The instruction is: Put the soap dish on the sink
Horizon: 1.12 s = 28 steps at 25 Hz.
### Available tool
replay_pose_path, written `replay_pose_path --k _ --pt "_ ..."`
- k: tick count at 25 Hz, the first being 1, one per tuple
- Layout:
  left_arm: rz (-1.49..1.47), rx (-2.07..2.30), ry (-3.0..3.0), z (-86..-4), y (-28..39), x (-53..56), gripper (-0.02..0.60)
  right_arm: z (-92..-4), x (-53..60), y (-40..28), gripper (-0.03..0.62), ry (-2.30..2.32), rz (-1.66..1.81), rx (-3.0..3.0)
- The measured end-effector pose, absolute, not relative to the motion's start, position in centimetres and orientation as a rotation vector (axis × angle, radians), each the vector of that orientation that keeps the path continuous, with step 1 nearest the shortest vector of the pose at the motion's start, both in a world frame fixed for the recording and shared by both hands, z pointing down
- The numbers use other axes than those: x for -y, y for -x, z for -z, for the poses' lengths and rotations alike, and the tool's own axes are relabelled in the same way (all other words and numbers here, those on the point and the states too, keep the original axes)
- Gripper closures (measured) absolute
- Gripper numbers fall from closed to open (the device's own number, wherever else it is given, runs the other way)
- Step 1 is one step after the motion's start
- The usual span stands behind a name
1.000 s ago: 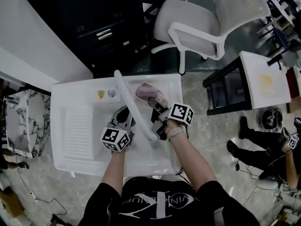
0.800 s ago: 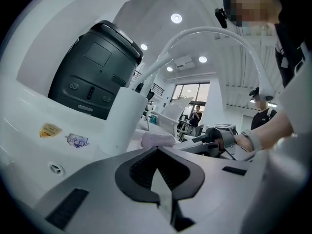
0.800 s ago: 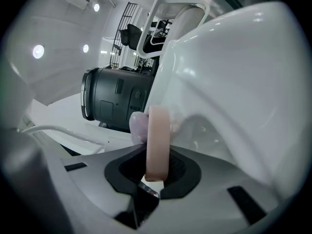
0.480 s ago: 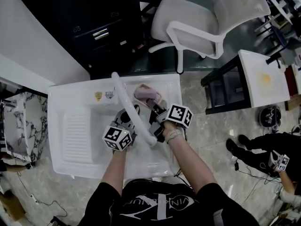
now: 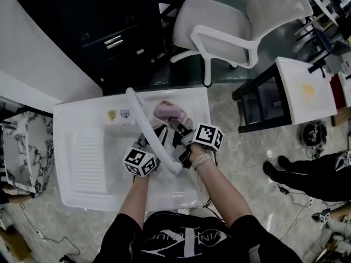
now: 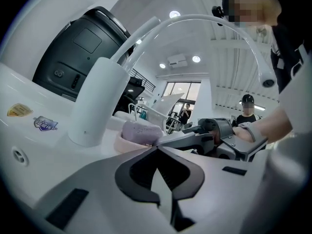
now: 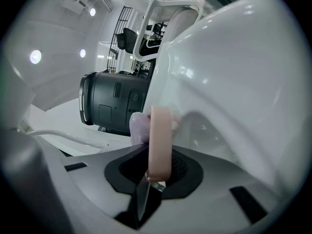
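The dish (image 7: 160, 140), seen edge-on, is clamped by its rim in the right claw (image 7: 155, 175) at the sink's (image 5: 82, 119) back ledge beside the tap (image 5: 143, 122). It probably rests there, though contact is hidden. The left claw (image 6: 158, 179) is closed and empty.

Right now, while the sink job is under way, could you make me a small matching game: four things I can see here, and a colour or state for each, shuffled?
Things:
1. soap dish
2. soap
3. faucet
4. left gripper

States:
A. white, arching over the sink
B. shut, with nothing between its jaws
C. pink, clamped at its rim by the right gripper
D. purple, lying in the dish

Pairs: 1-C, 2-D, 3-A, 4-B
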<state>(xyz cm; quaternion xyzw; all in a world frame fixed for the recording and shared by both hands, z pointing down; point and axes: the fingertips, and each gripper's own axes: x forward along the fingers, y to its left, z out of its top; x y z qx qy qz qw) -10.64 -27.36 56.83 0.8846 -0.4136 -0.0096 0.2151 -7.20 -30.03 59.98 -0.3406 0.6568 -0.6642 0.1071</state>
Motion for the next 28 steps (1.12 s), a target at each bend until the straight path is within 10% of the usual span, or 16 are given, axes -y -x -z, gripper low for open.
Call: replay_pose_path --k 28 --pt "0.103 1.088 -2.452 -57.6 9.1 27.7 0.568 -59.1 28.9 8.0 0.345 0.829 2.037 -1.953"
